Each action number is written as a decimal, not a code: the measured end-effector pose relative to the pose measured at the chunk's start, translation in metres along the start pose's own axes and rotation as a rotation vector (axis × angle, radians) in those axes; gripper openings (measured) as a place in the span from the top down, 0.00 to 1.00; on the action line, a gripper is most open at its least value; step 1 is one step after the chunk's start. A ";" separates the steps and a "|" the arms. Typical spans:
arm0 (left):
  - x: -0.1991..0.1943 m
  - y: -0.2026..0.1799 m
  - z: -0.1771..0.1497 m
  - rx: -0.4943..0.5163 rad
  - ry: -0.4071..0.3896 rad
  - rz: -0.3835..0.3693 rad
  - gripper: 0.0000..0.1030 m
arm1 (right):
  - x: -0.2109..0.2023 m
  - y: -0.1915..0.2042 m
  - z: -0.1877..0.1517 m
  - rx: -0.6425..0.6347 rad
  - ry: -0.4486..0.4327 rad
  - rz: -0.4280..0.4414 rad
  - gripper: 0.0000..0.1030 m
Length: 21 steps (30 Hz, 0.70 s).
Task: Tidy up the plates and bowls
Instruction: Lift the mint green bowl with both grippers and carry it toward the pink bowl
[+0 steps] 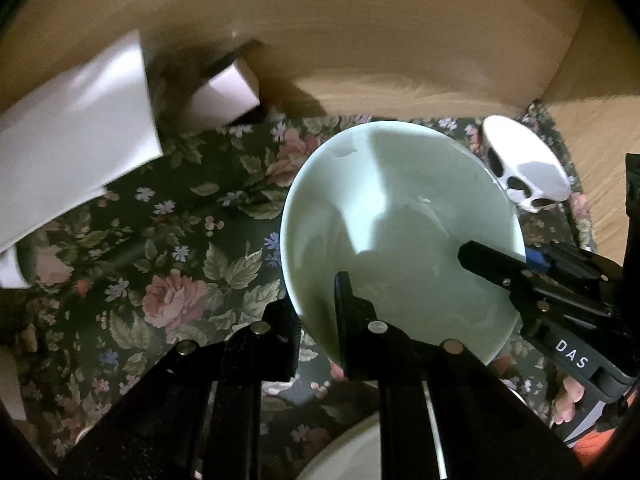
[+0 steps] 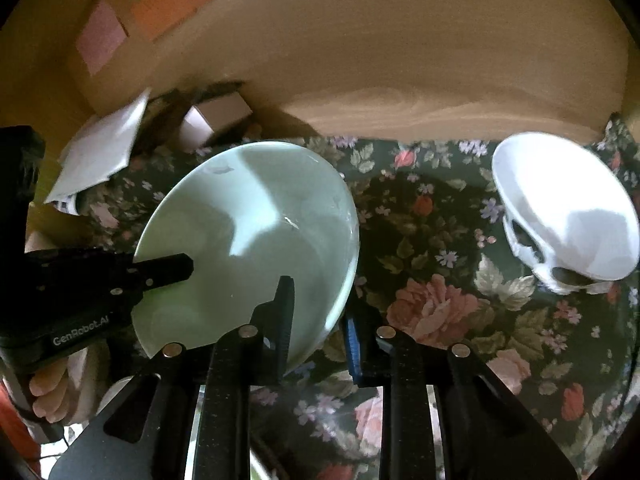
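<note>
Both sets of tongs clamp the pale green bowl (image 1: 400, 232): left tongs (image 1: 316, 320) on its near rim, right tongs (image 2: 316, 320) on the opposite rim, tilted above the floral tablecloth (image 2: 432, 312), white pierced bowl (image 2: 568, 216) well apart

You have a dark floral tablecloth (image 2: 440, 300) over the wooden table (image 2: 400, 60); a white box (image 1: 68, 132) and smaller white box (image 1: 224, 96) sit at its far-left edge.
</note>
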State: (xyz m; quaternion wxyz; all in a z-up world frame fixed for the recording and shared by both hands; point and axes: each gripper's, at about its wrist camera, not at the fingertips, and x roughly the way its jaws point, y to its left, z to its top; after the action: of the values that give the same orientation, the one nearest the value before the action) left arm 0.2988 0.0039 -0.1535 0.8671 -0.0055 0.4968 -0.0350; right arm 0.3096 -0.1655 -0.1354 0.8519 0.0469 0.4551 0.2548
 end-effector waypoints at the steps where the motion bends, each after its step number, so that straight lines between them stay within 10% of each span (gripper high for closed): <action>1: -0.006 0.000 -0.002 -0.001 -0.013 -0.003 0.86 | -0.004 0.002 0.000 -0.004 -0.009 -0.002 0.80; 21: -0.100 0.002 -0.061 -0.040 -0.180 -0.027 0.86 | -0.079 0.055 -0.028 -0.062 -0.136 0.001 0.80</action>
State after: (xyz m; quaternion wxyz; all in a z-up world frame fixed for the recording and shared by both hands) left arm 0.1958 0.0138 -0.0981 0.9075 -0.0326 0.4172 -0.0364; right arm 0.2294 -0.1598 -0.0752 0.8818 0.0378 0.3881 0.2653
